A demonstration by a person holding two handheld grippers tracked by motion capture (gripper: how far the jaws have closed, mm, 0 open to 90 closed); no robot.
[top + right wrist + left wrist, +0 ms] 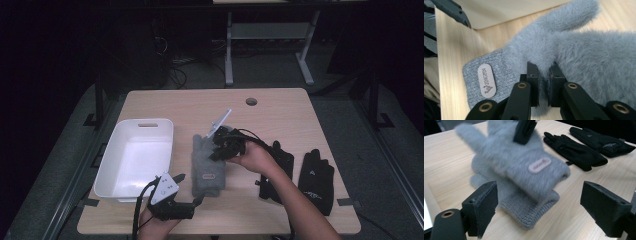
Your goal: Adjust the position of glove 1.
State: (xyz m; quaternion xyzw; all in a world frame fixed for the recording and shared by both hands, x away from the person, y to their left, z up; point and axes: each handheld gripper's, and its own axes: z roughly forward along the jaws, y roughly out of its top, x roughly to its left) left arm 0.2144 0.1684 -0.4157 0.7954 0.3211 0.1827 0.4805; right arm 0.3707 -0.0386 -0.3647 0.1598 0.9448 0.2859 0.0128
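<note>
top glove: grey fuzzy glove [584, 50] pinched in the right gripper [543, 75], jaws nearly together on a fold of the fluffy part near the palm; cuff w/ pink label points away from the jaws. in left gripper view it's tilted, fingers end up, cuff end low, blurred.
bottom glove: 2nd grey glove [524, 205] flat on table [280, 107], right under the lifted one; the lifted cuff looks to rest on its ribbed cuff, can't tell for sure.
right gripper: over the grey pair at mid table in high view [226, 143], hand behind it, arm in from bottom right.
left gripper: [186, 192] near front table edge, just in front of the grey gloves; jaws wide, nothing between, not touching the gloves [541, 200].
black gloves: pair [316, 180] flat on the table right of the grey ones, well apart from both grippers.
bin: white tub [150, 125] left of grey gloves, close beside.
</note>
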